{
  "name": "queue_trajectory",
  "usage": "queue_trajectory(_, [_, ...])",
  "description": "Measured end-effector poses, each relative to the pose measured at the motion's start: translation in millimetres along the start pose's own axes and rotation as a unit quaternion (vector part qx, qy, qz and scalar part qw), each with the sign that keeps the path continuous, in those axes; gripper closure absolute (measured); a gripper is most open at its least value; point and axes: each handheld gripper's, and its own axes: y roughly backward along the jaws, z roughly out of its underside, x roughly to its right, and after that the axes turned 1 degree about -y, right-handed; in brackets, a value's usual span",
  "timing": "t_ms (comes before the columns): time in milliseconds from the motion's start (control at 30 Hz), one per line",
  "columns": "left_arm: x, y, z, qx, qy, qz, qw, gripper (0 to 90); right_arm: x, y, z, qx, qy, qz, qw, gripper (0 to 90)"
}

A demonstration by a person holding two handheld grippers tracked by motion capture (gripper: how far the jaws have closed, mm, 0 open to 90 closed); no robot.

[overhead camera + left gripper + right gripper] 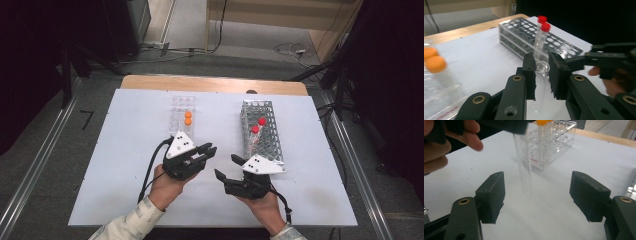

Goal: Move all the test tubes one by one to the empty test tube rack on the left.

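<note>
My left gripper (541, 59) is shut on a clear, uncapped test tube (539, 97), gripping it just below its open rim so it hangs upright over the white table. In the right gripper view that tube (524, 170) hangs from the left gripper (506, 125) above, a little beyond my right gripper's tips. My right gripper (540, 195) is open wide with nothing between its pads. In the high view the left gripper (210, 150) and right gripper (227, 166) face each other near the table's front middle.
A metal rack (260, 131) at the right holds two red-capped tubes (258, 125). A clear plastic rack (182, 115) behind the left gripper holds two orange-capped tubes (188, 118). A white sheet (125, 150) covers the table.
</note>
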Motion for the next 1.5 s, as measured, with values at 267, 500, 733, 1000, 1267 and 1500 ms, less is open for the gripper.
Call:
queue_trajectory(267, [-30.0,21.2,-14.2,0.017,0.002,-0.066,0.9977,76.4,9.0,15.8,3.7,0.005,-0.002,0.013,0.9999,25.8])
queue_trajectory(500, [-57.8,28.7,-21.5,0.025,0.016,-0.115,0.9929,76.4,17.3,21.2,4.0,0.006,-0.012,0.024,0.9996,25.5])
queue_trajectory(733, [-74.3,19.3,-25.2,0.03,0.014,-0.145,0.9889,76.4,18.4,19.3,4.9,0.004,-0.011,0.027,0.9996,25.4])
queue_trajectory(1000, [-80.8,-0.7,-27.1,0.025,0.001,-0.17,0.9851,76.4,19.7,20.8,5.1,0.007,-0.016,0.031,0.9994,25.4])
queue_trajectory(1267, [-89.3,-12.9,-23.3,0.02,0.007,-0.182,0.9831,76.4,20.0,22.2,5.4,0.009,-0.017,0.032,0.9993,25.5])
queue_trajectory(1500, [-92.7,-20.6,-13.8,0.007,0.008,-0.186,0.9824,76.3,19.3,21.6,5.5,0.008,-0.015,0.032,0.9993,25.7])
